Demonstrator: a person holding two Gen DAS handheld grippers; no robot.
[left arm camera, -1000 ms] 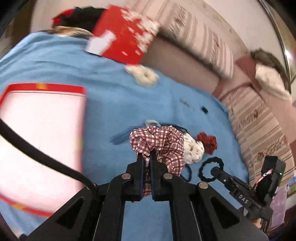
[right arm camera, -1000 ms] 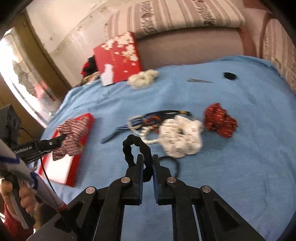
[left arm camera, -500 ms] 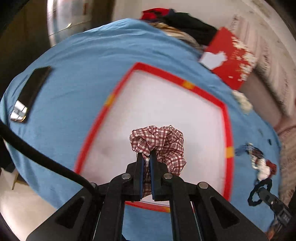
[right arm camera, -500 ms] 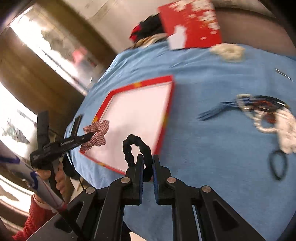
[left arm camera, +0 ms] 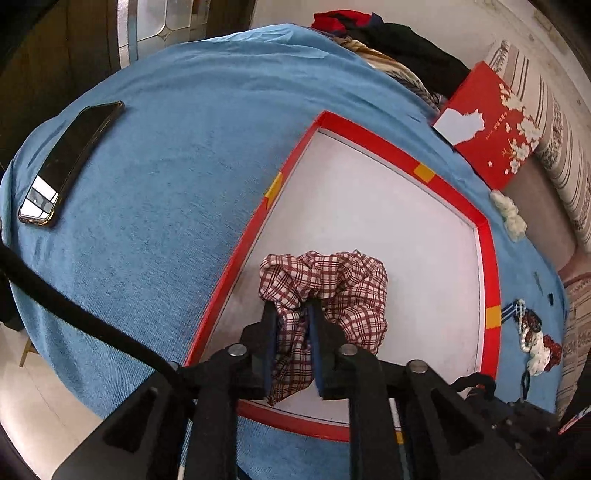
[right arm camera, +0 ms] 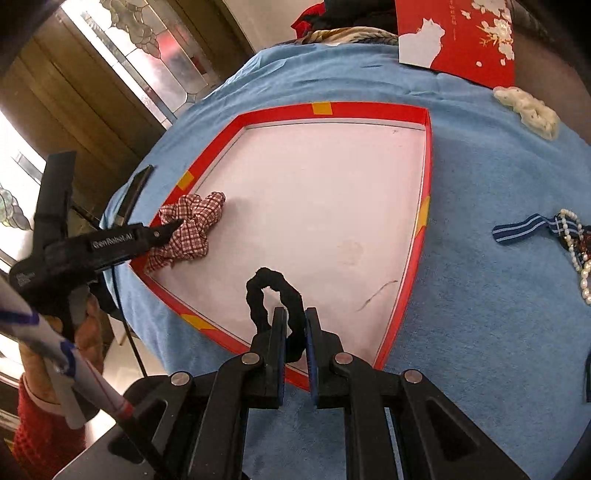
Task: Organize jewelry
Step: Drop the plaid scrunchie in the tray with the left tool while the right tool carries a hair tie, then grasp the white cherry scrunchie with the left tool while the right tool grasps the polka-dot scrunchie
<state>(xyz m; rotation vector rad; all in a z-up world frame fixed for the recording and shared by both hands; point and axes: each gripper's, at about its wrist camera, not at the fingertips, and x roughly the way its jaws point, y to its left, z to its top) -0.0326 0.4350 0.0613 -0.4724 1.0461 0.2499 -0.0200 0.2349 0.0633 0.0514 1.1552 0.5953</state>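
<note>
My left gripper [left arm camera: 291, 314] is shut on a red-and-white plaid scrunchie [left arm camera: 332, 280] and holds it low over the near left part of a red-rimmed white tray [left arm camera: 369, 206]. In the right wrist view the same scrunchie [right arm camera: 192, 229] hangs from the left gripper [right arm camera: 173, 227] at the tray's left edge [right arm camera: 229, 129]. My right gripper [right arm camera: 295, 317] is shut on a black scrunchie [right arm camera: 271, 291] and holds it above the tray's near edge.
A phone [left arm camera: 70, 162] lies on the blue cloth left of the tray. A red gift box [right arm camera: 458, 33] and a cream scrunchie [right arm camera: 528, 110] lie behind it. A blue ribbon [right arm camera: 524, 229], pearls [right arm camera: 576, 254] and more scrunchies [left arm camera: 539, 350] lie to the right.
Both grippers have moved left from the pile of accessories to the tray, each still holding its scrunchie. The plaid scrunchie has come lower over the tray.
</note>
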